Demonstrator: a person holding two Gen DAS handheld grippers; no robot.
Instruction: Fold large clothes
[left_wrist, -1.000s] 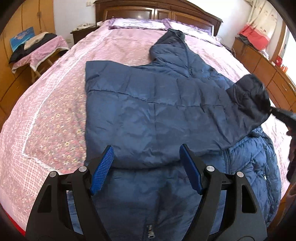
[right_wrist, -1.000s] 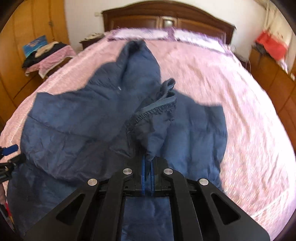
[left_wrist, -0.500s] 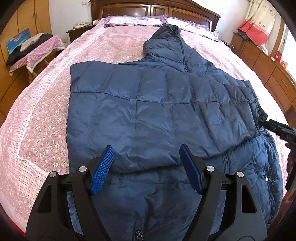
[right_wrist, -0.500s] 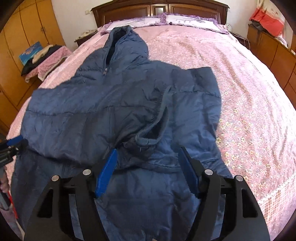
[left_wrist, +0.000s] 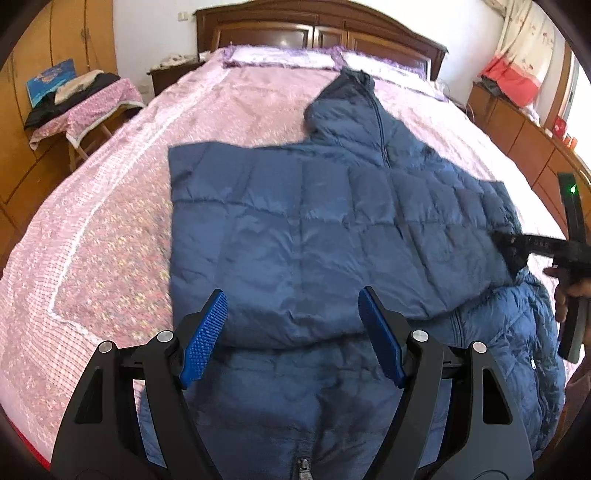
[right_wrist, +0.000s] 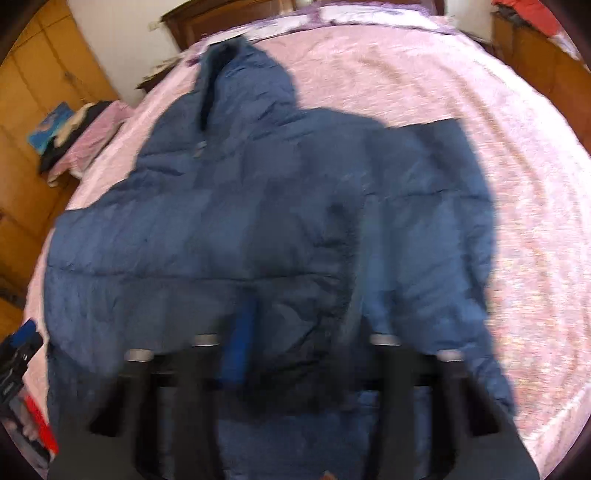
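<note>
Navy quilted jacket lay spread across the pink floral bedspread, hood toward the far headboard, with both sleeves folded across the chest. Over its near hem the left gripper hung with jaws spread wide, blue pads holding nothing. At the jacket's right edge, the right gripper also stood wide open over the folded sleeve; heavy blur hid whether it touched the fabric.
</note>
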